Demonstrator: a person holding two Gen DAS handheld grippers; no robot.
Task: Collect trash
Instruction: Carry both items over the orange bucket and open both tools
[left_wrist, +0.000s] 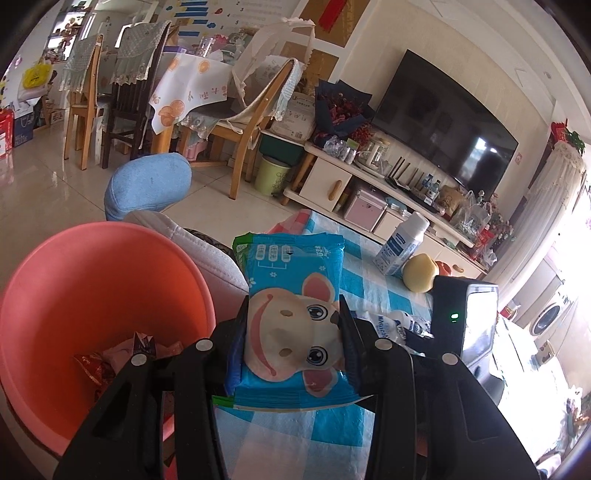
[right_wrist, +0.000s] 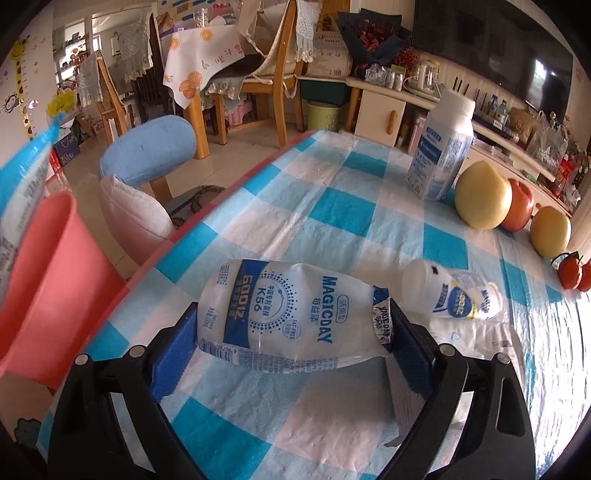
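Left gripper (left_wrist: 293, 325) fingers clamped on a blue wet-wipes pack (left_wrist: 291, 317) with a cartoon face, held above the near table edge. Left of it, a pink bin (left_wrist: 66, 280) with wrappers (left_wrist: 122, 354) at the bottom. Right gripper (right_wrist: 295, 325) fingers set wide, pressing both ends of a crushed MAGICDAY bottle (right_wrist: 291, 314) over the checked tablecloth (right_wrist: 332, 206). Just right, a second small bottle (right_wrist: 450, 291) lying on its side. Farther off, an upright white bottle (right_wrist: 439, 147), then fruit (right_wrist: 480, 195) along the right.

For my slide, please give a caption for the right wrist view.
Right gripper fingers hold a crushed bottle above the checked tablecloth.
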